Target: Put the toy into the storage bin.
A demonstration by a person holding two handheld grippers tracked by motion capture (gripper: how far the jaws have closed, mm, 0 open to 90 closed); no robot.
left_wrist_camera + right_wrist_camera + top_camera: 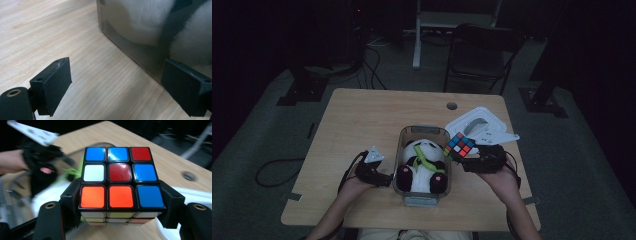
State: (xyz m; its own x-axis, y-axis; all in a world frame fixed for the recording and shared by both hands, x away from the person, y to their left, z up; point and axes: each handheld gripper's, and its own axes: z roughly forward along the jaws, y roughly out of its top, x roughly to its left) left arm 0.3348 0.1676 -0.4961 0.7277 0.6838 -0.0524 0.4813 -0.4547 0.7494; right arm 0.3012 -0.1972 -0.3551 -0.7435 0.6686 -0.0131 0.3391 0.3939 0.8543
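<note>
The right tongs (120, 202) grip a cube (120, 180), one jaw pressed to each side of its lower layer; its top face shows blue, red, white and orange squares. In the high view the right tongs (472, 156) hold the cube (459, 146) in the air just beside the right rim of a clear bin (424, 199), near its far corner. The left tongs (117, 85) stand wide open with nothing between the jaws, low over the counter (50, 30), the right-hand jaw close against the bin wall (130, 50). From above, the left tongs (384, 179) sit just beside the bin's left wall. A panda (422, 165) lies on its back in the bin, feet toward the person, a green ribbon across its chest. A white lid (477, 125) rests on the counter (362, 120) beyond the cube, near the far right corner. A chair (482, 55) stands on the floor beyond the counter.
</note>
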